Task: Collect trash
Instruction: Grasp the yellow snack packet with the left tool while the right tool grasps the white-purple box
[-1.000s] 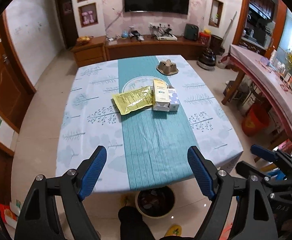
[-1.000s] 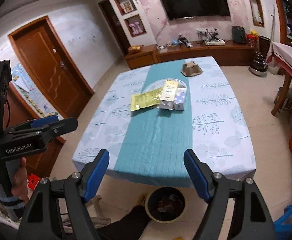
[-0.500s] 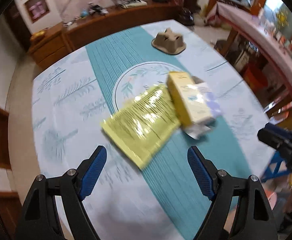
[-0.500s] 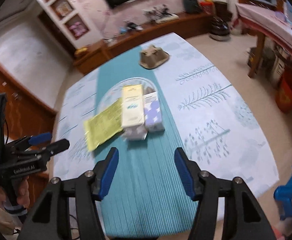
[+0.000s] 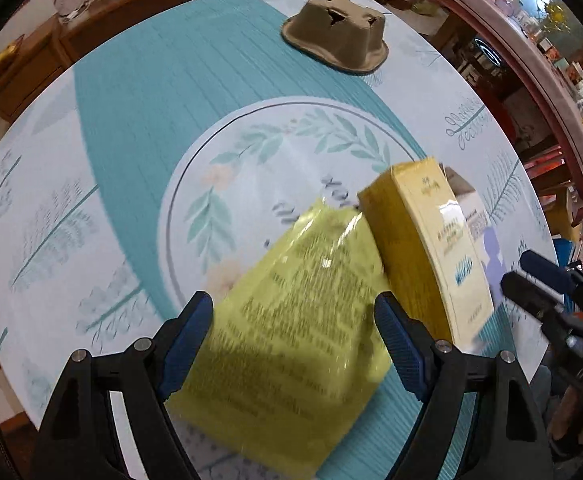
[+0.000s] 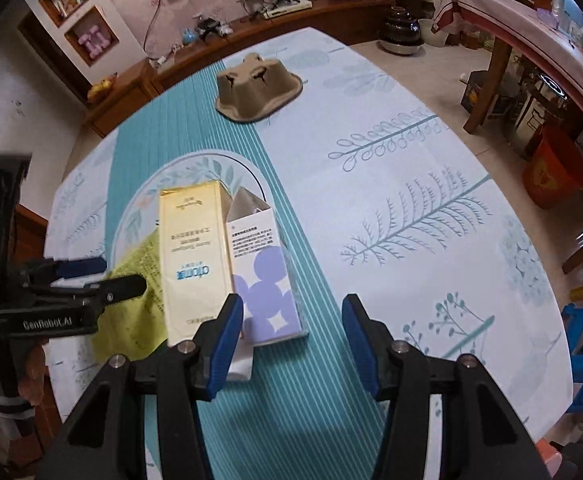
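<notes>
Right now I am hovering both grippers over the bench, which is wearing a pale leaf-print cloth with a teal runner down its middle.

In the left wrist view, the left gripper is hanging above the yellow-green packet, its fingers standing wide apart, one over each long edge of the packet and pressing on nothing. The packet is lying flat, blurred, with its far end overlapping the printed wreath circle on the cloth. At about 2 o'clock from the packet, touching its edge, the yellow carton is lying on its side.

In the right wrist view, the right gripper is sitting lower, and its fingers have just been closing, though they are apart and gripping nothing. The left finger is covering the near ends of the yellow carton and the white-and-purple carton, which is lying flush against the yellow one at its 3 o'clock. The right finger is standing over bare runner.

At 12 o'clock, well apart from the cartons, a brown pulp tray is resting upside down at the runner's edge. A hand at 9 o'clock is holding the left gripper's handle.
</notes>
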